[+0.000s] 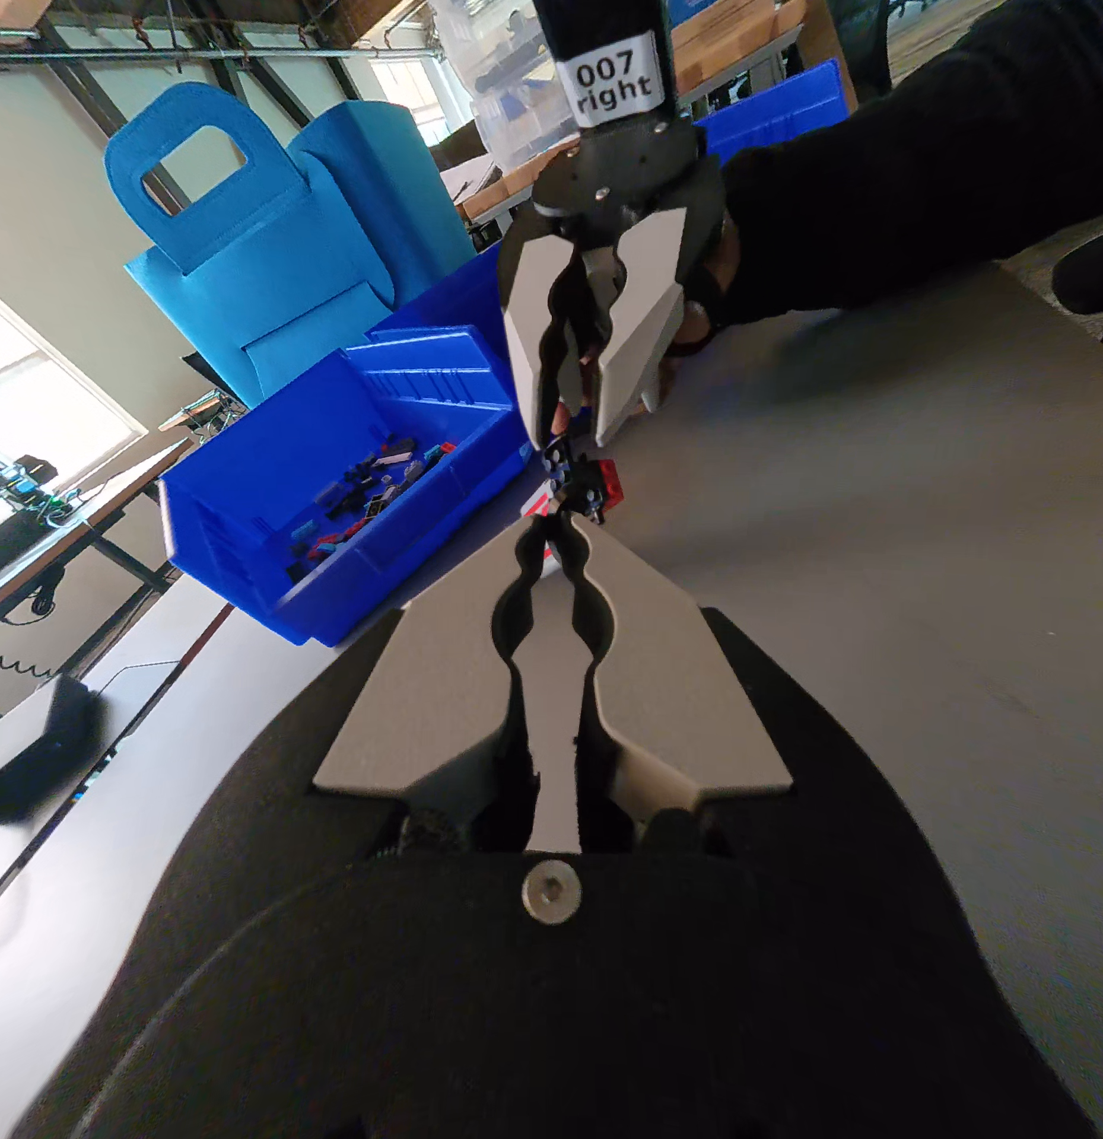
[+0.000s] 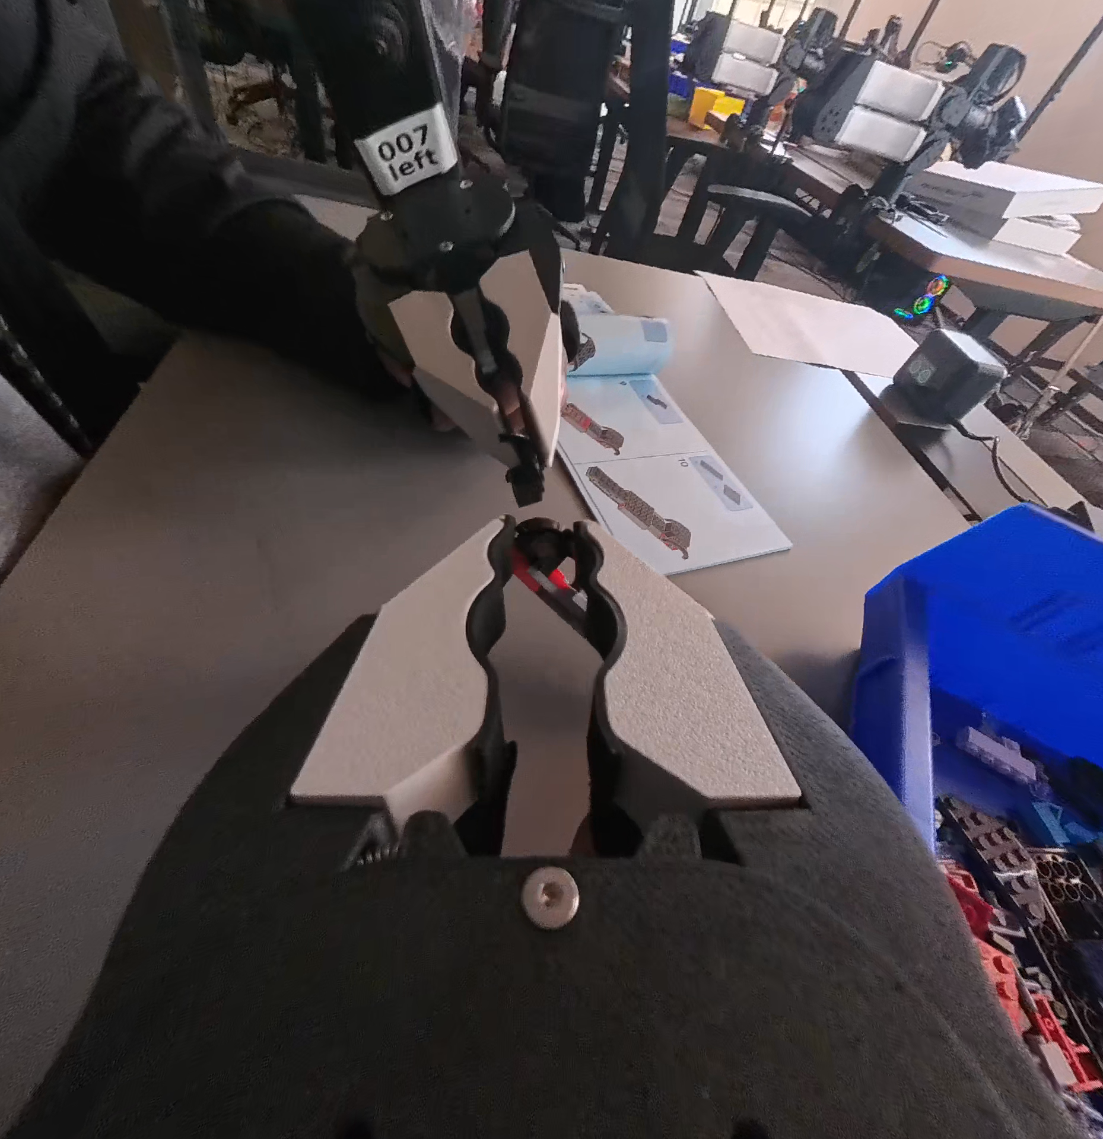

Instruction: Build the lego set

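My right gripper (image 2: pixel 542 527) is shut on a partly built lego assembly (image 2: pixel 552 570) of black, red and grey bricks, held above the grey table (image 2: pixel 228 555). My left gripper (image 2: pixel 527 459) comes in from above and is shut on a small black lego piece (image 2: pixel 524 484), just short of the assembly's end. In the left wrist view my left gripper (image 1: pixel 558 521) has its tips nearly together right against the assembly (image 1: pixel 589 487), which hangs from the right gripper (image 1: pixel 567 437). There the small piece cannot be told apart from the assembly.
A blue bin (image 1: pixel 413 555) with several loose bricks (image 1: pixel 364 493) stands beside the grippers; it also shows in the right wrist view (image 2: pixel 999 616). An open instruction booklet (image 2: pixel 660 493) lies on the table behind the left gripper. A white sheet (image 2: pixel 807 326), a black device (image 2: pixel 943 376) and a blue felt bag (image 1: pixel 259 246) lie farther off. Left and right tips are no more than a few centimetres apart.
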